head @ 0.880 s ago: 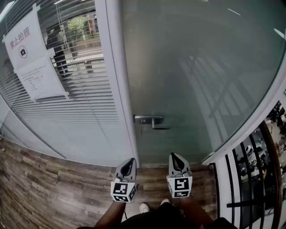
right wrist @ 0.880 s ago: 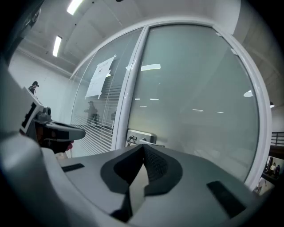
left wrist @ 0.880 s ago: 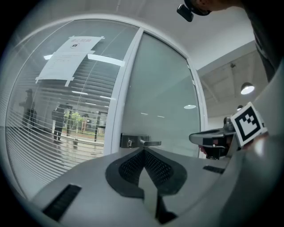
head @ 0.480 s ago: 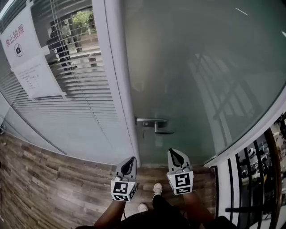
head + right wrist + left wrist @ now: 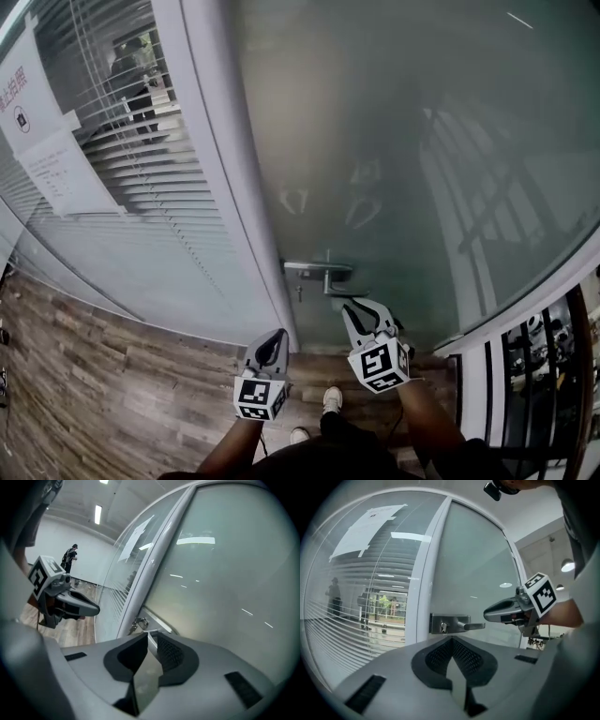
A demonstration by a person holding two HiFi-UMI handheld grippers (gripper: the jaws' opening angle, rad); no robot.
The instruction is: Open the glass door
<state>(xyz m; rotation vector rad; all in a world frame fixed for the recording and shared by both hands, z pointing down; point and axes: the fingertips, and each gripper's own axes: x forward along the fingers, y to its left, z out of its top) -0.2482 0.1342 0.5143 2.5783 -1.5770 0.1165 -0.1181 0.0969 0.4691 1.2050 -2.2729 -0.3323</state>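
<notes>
The frosted glass door (image 5: 394, 141) stands closed, with a metal lever handle (image 5: 323, 274) on a plate at its left edge. My right gripper (image 5: 362, 309) is raised just below and right of the lever's end, close to it but apart. Its jaws are slightly open with nothing between them. The left gripper view shows the lever handle (image 5: 459, 624) with the right gripper (image 5: 487, 615) a short way from its tip. My left gripper (image 5: 272, 339) hangs lower, in front of the white door frame (image 5: 225, 187). It is shut and empty.
Left of the frame is a glass wall with blinds and taped paper notices (image 5: 52, 159). Wood-plank floor (image 5: 94, 375) lies below, with the person's shoes (image 5: 330, 398) near the door. A black railing (image 5: 530, 375) runs at the right. A person (image 5: 70, 557) stands far off.
The view has come closer to the door. The right gripper has risen and moved forward to the lever handle. The left gripper has stayed low beside the frame.
</notes>
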